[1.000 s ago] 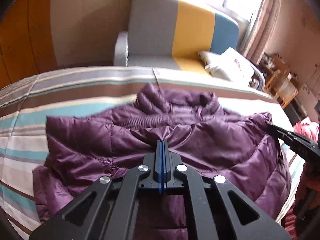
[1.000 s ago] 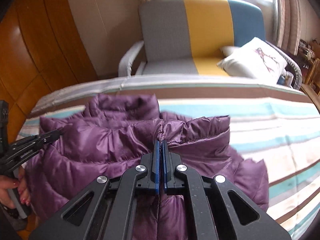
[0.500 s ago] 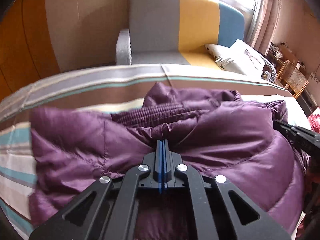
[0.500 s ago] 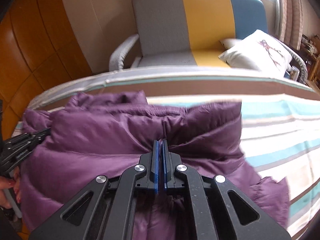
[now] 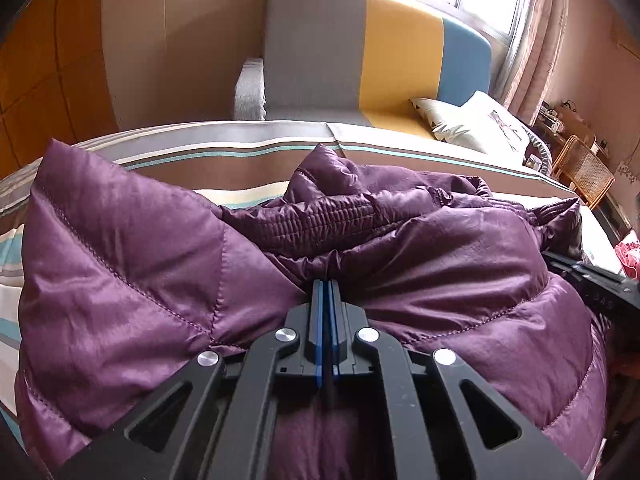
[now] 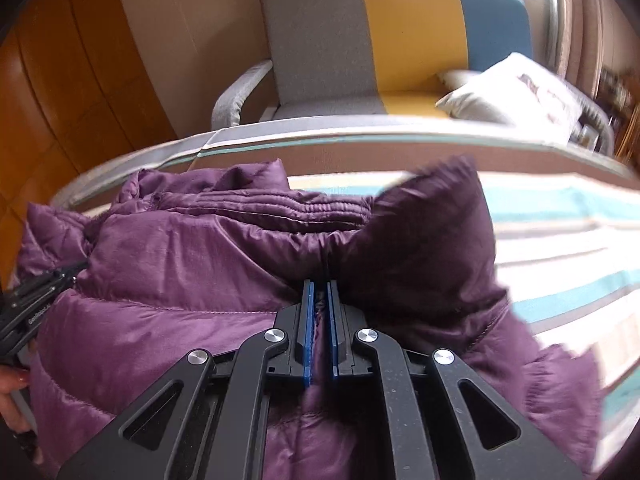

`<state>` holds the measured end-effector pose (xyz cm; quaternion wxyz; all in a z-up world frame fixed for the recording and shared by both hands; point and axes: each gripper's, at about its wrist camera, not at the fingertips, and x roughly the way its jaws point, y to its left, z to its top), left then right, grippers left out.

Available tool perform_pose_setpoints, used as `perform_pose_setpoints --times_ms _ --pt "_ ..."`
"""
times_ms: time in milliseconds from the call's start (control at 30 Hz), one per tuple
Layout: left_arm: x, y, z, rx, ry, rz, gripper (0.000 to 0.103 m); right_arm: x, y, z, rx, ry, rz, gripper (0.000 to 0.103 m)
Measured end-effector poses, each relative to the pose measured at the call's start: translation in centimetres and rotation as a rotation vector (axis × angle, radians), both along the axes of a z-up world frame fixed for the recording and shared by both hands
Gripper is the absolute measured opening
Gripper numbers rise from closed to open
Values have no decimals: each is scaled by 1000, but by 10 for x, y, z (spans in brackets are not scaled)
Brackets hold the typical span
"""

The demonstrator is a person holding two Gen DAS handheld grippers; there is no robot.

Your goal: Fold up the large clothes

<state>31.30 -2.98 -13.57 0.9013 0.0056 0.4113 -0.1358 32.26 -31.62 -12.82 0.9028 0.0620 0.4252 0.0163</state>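
The left gripper (image 5: 327, 286) is clamped tight on a pinch of the purple puffer jacket (image 5: 128, 264), its blue pads pressed together with the fabric bunching just ahead of the tips. To the left of this claw a stiff quilted corner of the jacket stands up; ahead of it lies the ribbed collar band, and past that the striped bedsheet (image 5: 224, 148) and the grey, yellow and blue armchair (image 5: 360, 52). Off to the right edge the other claw shows as a dark shape against the jacket. The right gripper (image 6: 319, 286) has just been opening: its pads stand slightly apart, with a fold of jacket (image 6: 192, 264) still between them and not visibly squeezed. Left of this claw the jacket spreads toward the left gripper and a hand (image 6: 14, 396); right of it a dark flap rises, then bare sheet (image 6: 560, 248).
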Motion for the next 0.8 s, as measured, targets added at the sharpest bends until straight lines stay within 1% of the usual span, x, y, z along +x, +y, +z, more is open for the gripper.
perform_pose_setpoints --times_ms 33,67,100,167,267,300,367,433,467,533,633,700,733,800 --pt "0 0 0 4 -2 1 3 -3 5 8 -10 -22 1 31" --pt "-1 -1 0 7 -4 1 3 -7 12 20 -1 -58 1 45" --pt "-1 -2 0 10 -6 2 3 -9 16 28 5 -89 -2 66" --pt "-1 -2 1 9 -6 2 3 -11 36 44 -8 -160 19 66" --pt "-1 -1 1 3 -6 3 3 0 62 47 -51 -166 61 64" --pt "-1 -1 1 3 -6 3 3 7 72 42 -82 -151 69 64" --pt "-1 0 1 -1 -5 4 3 20 79 27 -102 -105 64 64" --pt "-1 2 1 -14 -3 4 4 29 78 6 -95 -52 39 64" --pt "-1 4 1 -22 -1 4 4 29 77 -4 -80 -50 29 64" --pt "0 5 1 -36 3 7 4 31 77 -10 -84 -56 22 64" --pt "0 3 1 -24 0 10 4 34 83 -13 -123 -51 23 64" --pt "-1 3 3 -22 4 8 5 35 81 -12 -113 -47 25 64" --pt "-1 3 5 -24 9 4 8 36 80 -10 -93 -44 30 64" --pt "-2 3 10 -28 12 -6 23 31 69 -1 -19 -57 39 64"
